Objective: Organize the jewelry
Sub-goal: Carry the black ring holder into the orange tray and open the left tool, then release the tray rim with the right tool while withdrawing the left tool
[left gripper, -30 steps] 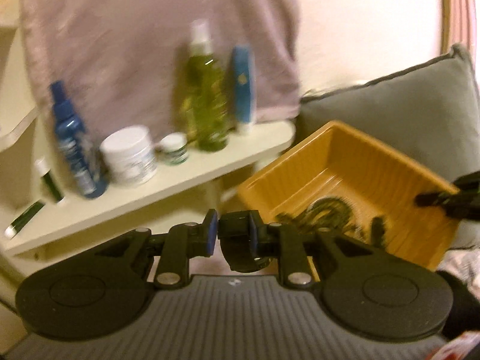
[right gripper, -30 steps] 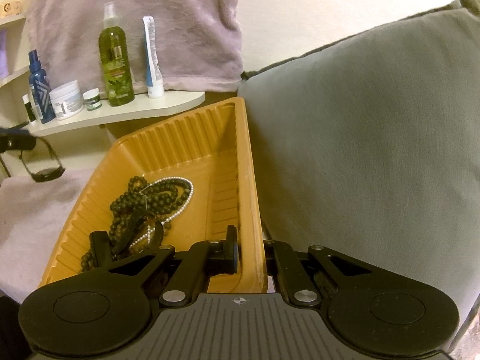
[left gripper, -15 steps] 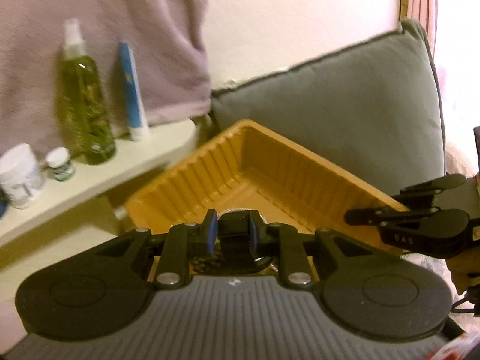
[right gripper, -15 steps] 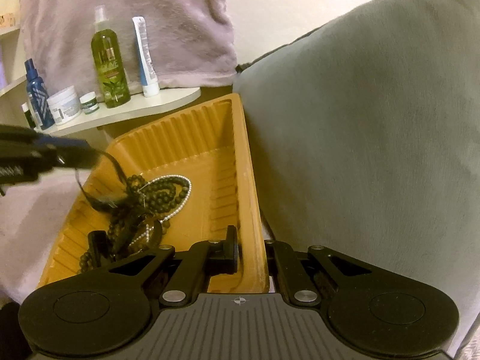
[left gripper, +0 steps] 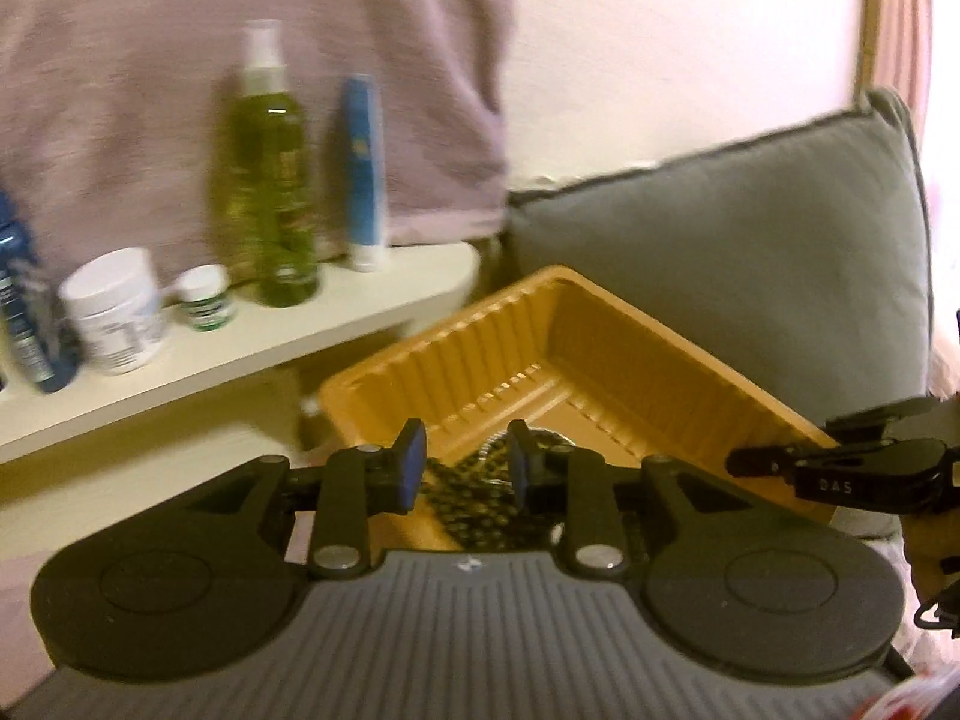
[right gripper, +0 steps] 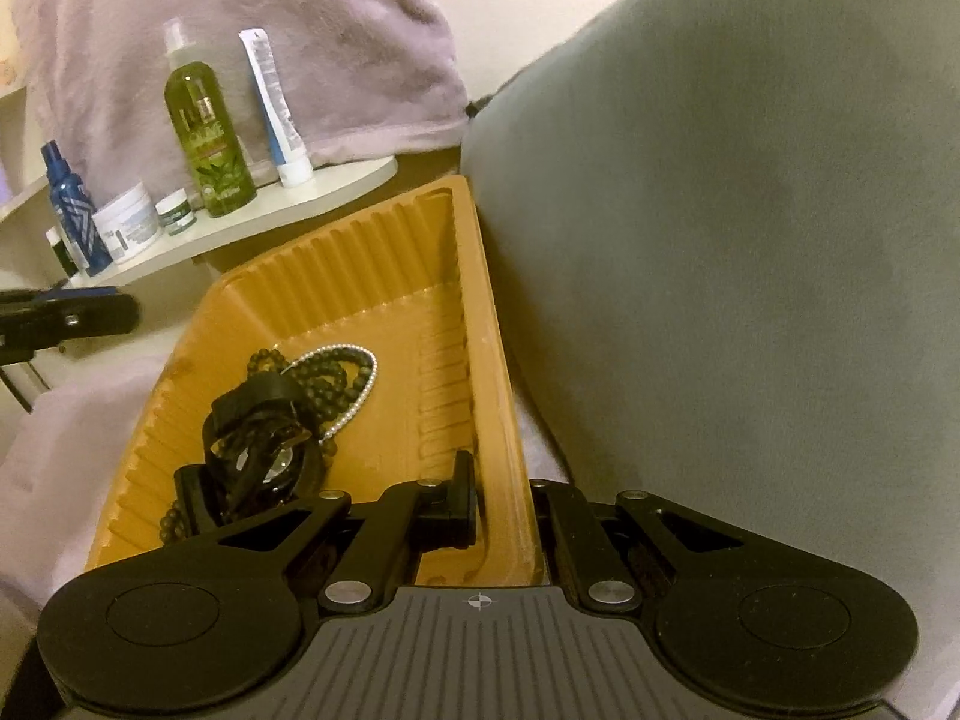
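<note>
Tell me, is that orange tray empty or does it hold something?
Not empty. The orange tray holds a tangle of dark bead strands, a pearl-like strand and a black watch.

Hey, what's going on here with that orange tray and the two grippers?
A person is sorting jewelry with a handheld gripper in each hand. The right gripper is shut on the side wall of the orange tray, steadying it beside a gray cushion. The left gripper hangs over the tray; its jaws have just been opening and nothing is between them now. In the tray lie dark bead strands, a pearl strand and a black watch on top.
</note>
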`<state>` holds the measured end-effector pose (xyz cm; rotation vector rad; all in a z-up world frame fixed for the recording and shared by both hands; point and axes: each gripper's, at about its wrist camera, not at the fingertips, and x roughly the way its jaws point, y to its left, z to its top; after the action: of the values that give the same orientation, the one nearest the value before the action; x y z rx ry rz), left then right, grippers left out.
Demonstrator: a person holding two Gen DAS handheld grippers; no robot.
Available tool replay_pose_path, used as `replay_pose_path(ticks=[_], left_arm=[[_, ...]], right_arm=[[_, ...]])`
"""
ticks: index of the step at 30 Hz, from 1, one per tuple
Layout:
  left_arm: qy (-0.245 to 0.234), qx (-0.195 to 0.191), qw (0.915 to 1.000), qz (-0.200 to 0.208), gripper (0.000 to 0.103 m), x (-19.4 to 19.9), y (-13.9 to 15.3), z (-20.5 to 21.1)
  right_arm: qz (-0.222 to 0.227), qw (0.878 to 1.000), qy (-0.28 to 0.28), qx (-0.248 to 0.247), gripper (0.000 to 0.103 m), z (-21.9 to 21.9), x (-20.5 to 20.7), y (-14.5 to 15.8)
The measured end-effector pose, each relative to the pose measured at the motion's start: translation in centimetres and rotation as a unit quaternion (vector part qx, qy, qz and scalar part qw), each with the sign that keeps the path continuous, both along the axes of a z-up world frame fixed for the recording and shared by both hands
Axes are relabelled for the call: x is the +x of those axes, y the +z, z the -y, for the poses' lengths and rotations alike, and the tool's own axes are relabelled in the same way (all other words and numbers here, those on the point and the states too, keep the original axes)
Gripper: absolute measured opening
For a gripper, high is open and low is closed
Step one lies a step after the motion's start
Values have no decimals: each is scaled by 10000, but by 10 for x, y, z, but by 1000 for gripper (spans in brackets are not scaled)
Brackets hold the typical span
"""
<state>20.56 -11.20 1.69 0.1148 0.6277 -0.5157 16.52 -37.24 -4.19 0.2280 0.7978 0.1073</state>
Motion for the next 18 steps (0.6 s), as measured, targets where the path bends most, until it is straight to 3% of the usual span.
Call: replay_pose_path(ticks=[5,8,11,14,16,17,18], left_arm=[[336,-77,9994,22,29,-6,0,-21],[506,-100,9987,21,35,-11,-1,-30],[683,-132,9976,-1,44,-19,-4,-39],[957,-194,9952,4,60,-29,-6,-49],[1126,-244,9933,13,64,-37,-7,-58],[1207,-265,9923,15,68,-41,-8,-61],[1283,-283,9913,11,71,-45,-9,-64]], right_arm=[[-202,9994,-4,290,5,4,8,-13],[-226,9993,30,308,5,5,9,-19],[-185,9992,72,345,5,7,8,-21],[-52,9990,11,446,9,12,0,-21],[69,9990,-74,434,39,15,-8,-19],[153,9988,-120,445,69,17,-13,-18],[259,9984,-161,486,75,20,-19,-16]])
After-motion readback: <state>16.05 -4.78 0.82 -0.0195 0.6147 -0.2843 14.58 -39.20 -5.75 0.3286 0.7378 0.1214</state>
